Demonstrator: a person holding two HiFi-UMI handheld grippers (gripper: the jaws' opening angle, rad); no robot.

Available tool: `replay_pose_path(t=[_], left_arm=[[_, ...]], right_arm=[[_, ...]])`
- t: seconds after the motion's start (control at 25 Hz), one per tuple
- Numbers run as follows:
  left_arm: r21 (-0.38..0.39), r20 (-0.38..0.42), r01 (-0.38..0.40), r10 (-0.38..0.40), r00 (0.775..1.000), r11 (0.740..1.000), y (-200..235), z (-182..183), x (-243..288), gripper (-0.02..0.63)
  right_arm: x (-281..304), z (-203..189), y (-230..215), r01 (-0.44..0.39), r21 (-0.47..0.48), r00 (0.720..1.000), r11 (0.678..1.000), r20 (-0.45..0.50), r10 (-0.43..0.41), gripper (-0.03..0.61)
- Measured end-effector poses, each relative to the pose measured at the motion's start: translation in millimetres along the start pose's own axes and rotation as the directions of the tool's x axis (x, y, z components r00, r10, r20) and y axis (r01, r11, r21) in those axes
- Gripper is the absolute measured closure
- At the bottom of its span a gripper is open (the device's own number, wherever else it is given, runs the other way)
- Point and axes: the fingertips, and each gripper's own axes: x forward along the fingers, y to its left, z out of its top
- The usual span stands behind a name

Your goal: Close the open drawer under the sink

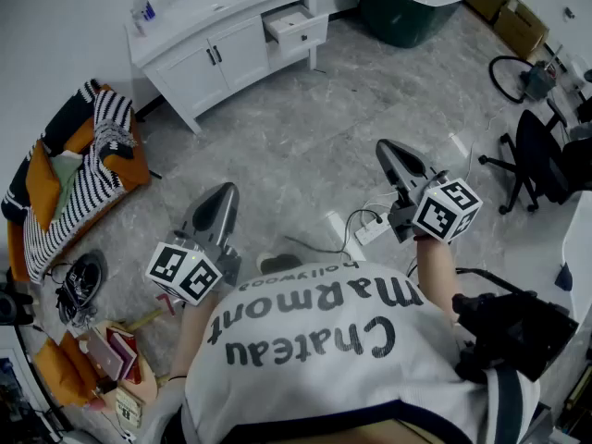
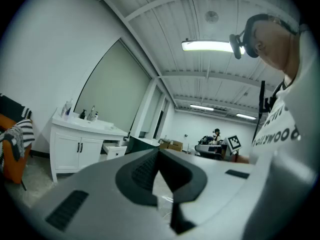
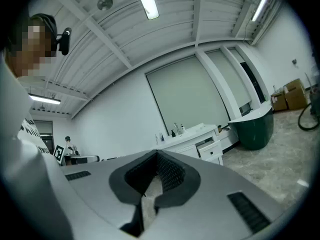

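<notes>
Grey marbled floor (image 1: 305, 146) is being stood on by the person, and both grippers are being held level out in front. The left gripper (image 1: 222, 192) is being held shut with nothing between its jaws. The right gripper (image 1: 388, 148) is likewise being held closed and empty.

Just beside the right gripper in the head view, a white power strip (image 1: 370, 231) and loose cables (image 1: 310, 248) are being shown on the floor near the feet. A trip or a snagged cord is being risked there if the walk forward is made without a glance down.

Against the far wall, well apart from both grippers, a white vanity (image 1: 208, 58) is being shown. The open drawer (image 1: 296, 26) is being shown pulled out at its right end, beside the double doors. The task is being judged as not yet begun, since the drawer is out of reach.

Further trouble is being foreseen at the drawer itself. With closed tips only a small contact is being offered, so an off-centre push could leave the drawer skewed and jammed partly open. A hard shove could end in a slam, and the bottles (image 1: 143, 12) on top could be shaken over. A dark green tub (image 1: 402, 12) is being shown near the drawer's right, so an approach from that side could end in a knock.
</notes>
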Motion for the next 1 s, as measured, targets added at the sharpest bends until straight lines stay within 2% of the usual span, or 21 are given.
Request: replay_pose_path(t=[0.28,0.4,0.48,0.56,0.6,0.68,0.72,0.76,0.8,0.92,1.0], left_arm=[[0.017,0.0,0.006,-0.006,1.0,1.0,-2,-2,3,0.606],[0.023,0.027,-0.003,0.002,1.0,1.0,-3,2,3,0.606],[0.045,0.055,0.026,-0.028,0.998,0.999,-10,8,3,0.606],[0.078,0.072,0.097,-0.103,0.992,0.992,-21,11,5,0.606],[0.067,0.093,0.134,-0.14,0.986,0.989,-25,14,4,0.606],[-0.038,0.189,0.202,-0.191,0.963,0.979,-22,26,0,0.606],[-0.089,0.238,0.22,-0.194,0.952,0.971,-16,32,-2,0.606],[-0.107,0.263,0.216,-0.182,0.947,0.97,-9,37,-2,0.606],[-0.085,0.256,0.193,-0.165,0.952,0.978,-3,38,1,0.606],[0.061,0.168,0.132,-0.141,0.976,0.989,5,34,22,0.606],[0.079,0.16,0.153,-0.164,0.973,0.985,8,38,39,0.606]], right_arm=[[-5,0,-2,-0.007,-0.022,1.0,1.0,-0.008,0.007,0.568],[-6,1,-3,-0.013,-0.03,1.0,0.999,-0.006,0.013,0.568],[-7,2,-3,-0.031,-0.03,1.0,0.999,0.0,0.031,0.568],[-6,3,0,-0.054,-0.039,0.999,0.998,0.005,0.054,0.568],[-4,4,2,-0.062,-0.052,0.998,0.997,0.008,0.062,0.568],[0,6,9,-0.08,-0.08,0.996,0.994,0.028,0.082,0.566],[3,9,14,-0.097,-0.088,0.994,0.991,0.043,0.101,0.566],[5,13,20,-0.119,-0.094,0.99,0.988,0.059,0.125,0.568],[9,17,25,-0.141,-0.102,0.986,0.985,0.069,0.149,0.568],[21,25,30,-0.176,-0.137,0.981,0.975,0.062,0.186,0.566],[27,31,25,-0.16,-0.177,0.983,0.971,0.064,0.174,0.568]])
